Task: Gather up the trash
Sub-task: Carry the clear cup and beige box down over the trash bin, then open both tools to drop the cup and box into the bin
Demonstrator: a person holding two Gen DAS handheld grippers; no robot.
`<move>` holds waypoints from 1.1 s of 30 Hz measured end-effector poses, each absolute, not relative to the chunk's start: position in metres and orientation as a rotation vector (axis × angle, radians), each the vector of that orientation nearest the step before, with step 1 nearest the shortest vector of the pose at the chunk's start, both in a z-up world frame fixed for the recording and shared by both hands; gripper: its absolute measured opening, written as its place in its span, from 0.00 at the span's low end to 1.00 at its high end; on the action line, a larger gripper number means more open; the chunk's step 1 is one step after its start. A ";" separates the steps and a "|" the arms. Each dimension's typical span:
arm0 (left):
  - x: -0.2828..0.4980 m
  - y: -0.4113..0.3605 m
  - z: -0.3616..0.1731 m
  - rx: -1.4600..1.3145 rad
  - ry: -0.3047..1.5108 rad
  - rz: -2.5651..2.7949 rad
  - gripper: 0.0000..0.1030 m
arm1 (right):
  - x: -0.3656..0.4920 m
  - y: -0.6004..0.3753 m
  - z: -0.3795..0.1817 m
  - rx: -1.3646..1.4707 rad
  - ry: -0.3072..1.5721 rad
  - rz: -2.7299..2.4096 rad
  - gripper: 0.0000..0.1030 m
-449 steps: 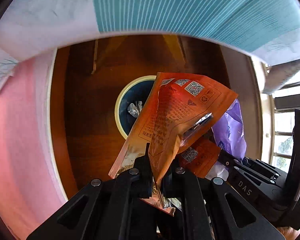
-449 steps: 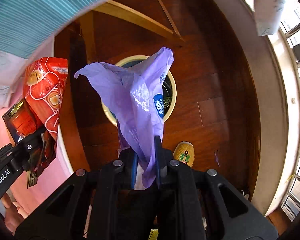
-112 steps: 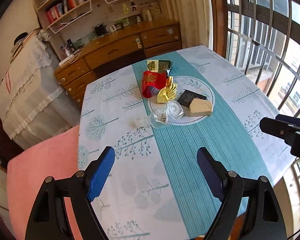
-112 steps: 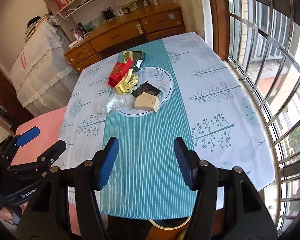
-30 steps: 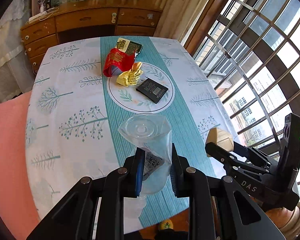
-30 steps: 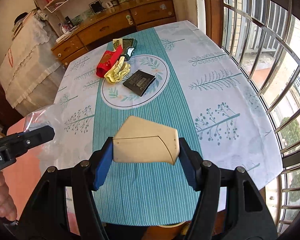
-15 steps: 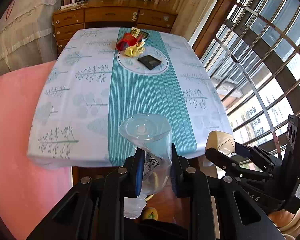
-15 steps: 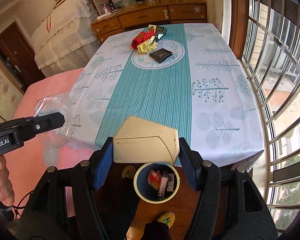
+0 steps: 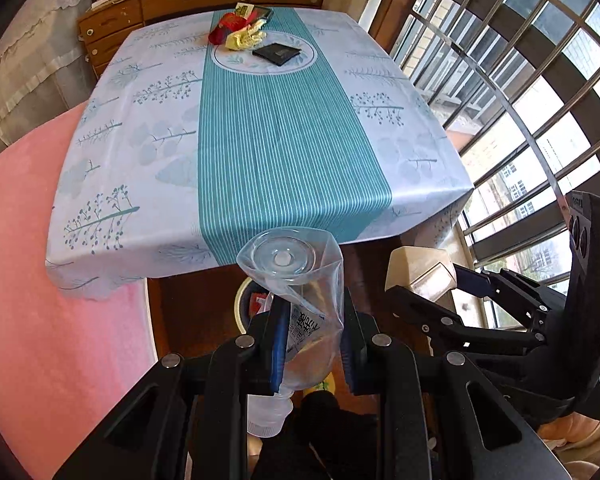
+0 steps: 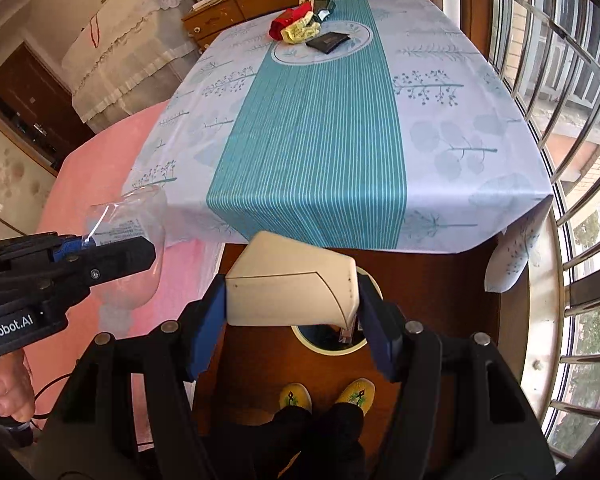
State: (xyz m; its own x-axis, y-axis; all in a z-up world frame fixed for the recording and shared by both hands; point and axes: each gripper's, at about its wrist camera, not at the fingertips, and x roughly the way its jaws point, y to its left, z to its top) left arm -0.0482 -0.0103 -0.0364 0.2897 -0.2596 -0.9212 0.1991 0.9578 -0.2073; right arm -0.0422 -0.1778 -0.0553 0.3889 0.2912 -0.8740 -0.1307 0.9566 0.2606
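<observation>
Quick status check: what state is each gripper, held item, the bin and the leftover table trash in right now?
Left gripper: shut on clear plastic bottle, crushed.
Right gripper: shut on beige box.
Bin: on floor below, holds trash.
Wrappers: on table.

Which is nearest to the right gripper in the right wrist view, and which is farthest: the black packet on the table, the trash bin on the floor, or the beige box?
1. Beige box: clamped between the fingers of the right gripper.
2. Trash bin: on the floor just below the box, mostly hidden by it.
3. Black packet: far end of the table, on the round print.
</observation>
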 end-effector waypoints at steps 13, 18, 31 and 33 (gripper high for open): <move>-0.055 -0.017 -0.212 -0.022 1.362 -0.382 0.21 | -0.042 -0.179 -0.234 0.282 1.279 0.092 0.58; -0.043 -0.018 -0.283 -0.043 1.377 -0.369 0.21 | -0.034 -0.183 -0.305 0.284 1.308 0.057 0.58; -0.017 -0.004 -0.386 -0.110 1.365 -0.308 0.58 | -0.009 -0.189 -0.411 0.286 1.291 0.049 0.66; -0.014 -0.003 -0.393 -0.098 1.368 -0.284 0.58 | -0.006 -0.187 -0.414 0.276 1.282 0.050 0.68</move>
